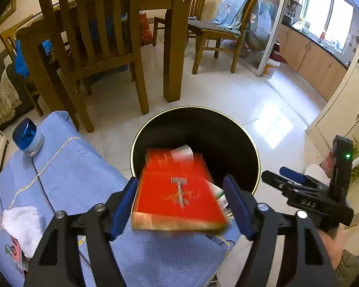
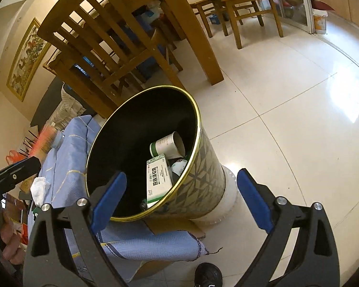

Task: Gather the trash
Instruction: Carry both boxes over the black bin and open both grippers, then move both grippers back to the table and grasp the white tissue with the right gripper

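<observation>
In the left wrist view a blurred red box [image 1: 179, 191] lies between the fingers of my left gripper [image 1: 179, 205], over the near rim of a black bin with a gold rim [image 1: 203, 129]. The jaws stand apart and a gap shows at the right finger, so the box looks loose. The right wrist view shows the bin [image 2: 141, 148] holding a paper cup [image 2: 167, 144] and a white and green box [image 2: 159, 179]. My right gripper [image 2: 182, 203] is open and empty at the bin's near side. It also shows in the left wrist view [image 1: 282, 175].
A blue cloth [image 1: 71, 179] covers the low table left of the bin, with a crumpled tissue [image 1: 21, 224] and a blue-lidded jar [image 1: 27, 138]. A wooden chair [image 1: 93, 35] and table leg [image 1: 173, 55] stand behind. Tiled floor [image 2: 287, 119] spreads to the right.
</observation>
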